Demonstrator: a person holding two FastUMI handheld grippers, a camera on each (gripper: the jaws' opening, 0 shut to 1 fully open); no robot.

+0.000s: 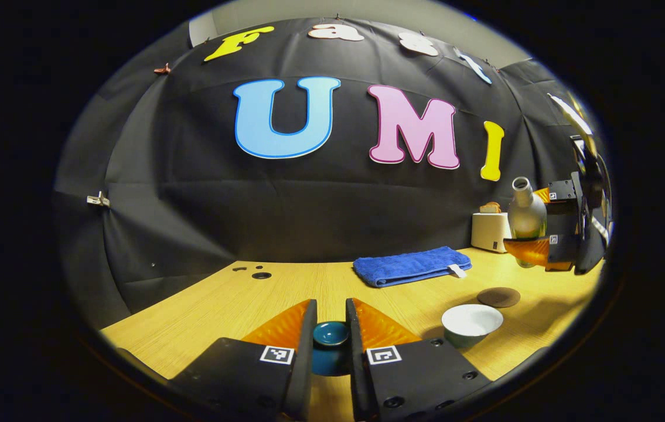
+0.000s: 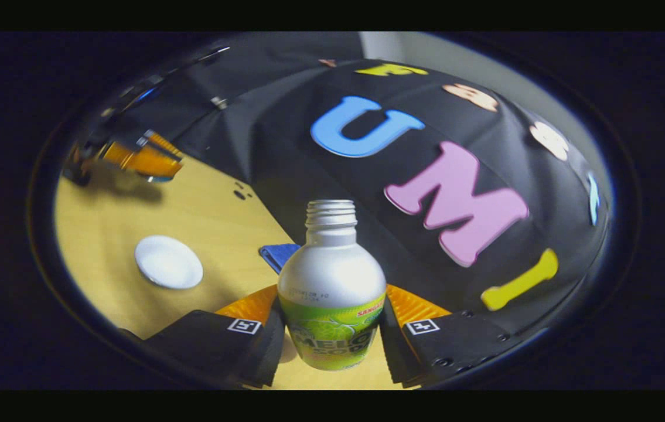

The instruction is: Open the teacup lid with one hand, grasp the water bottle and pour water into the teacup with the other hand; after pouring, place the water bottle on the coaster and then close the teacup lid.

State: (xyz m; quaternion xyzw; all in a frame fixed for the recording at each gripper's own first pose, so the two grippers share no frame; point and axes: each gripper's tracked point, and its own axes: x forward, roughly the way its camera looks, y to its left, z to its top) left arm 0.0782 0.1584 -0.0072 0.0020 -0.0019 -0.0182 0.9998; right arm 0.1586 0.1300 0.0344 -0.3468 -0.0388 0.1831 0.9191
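My left gripper (image 1: 331,302) is shut on the teal teacup lid (image 1: 331,335), low over the near table edge. To its right the teacup (image 1: 471,326) stands uncovered, its inside white. Just beyond it lies the round dark coaster (image 1: 498,296). At the far right my right gripper (image 1: 534,221) holds the silver and green water bottle (image 1: 524,214) upright, clear of the table. In the right gripper view the right gripper (image 2: 332,291) is shut on the uncapped bottle (image 2: 332,266). The teacup (image 2: 168,262) lies down to its left and the left gripper (image 2: 140,158) farther off.
A folded blue towel (image 1: 411,265) lies at the back of the wooden table (image 1: 203,316). A white toaster (image 1: 489,231) with bread in it stands behind the bottle. Small holes (image 1: 261,275) mark the table's far left. The black cloth wall closes the back.
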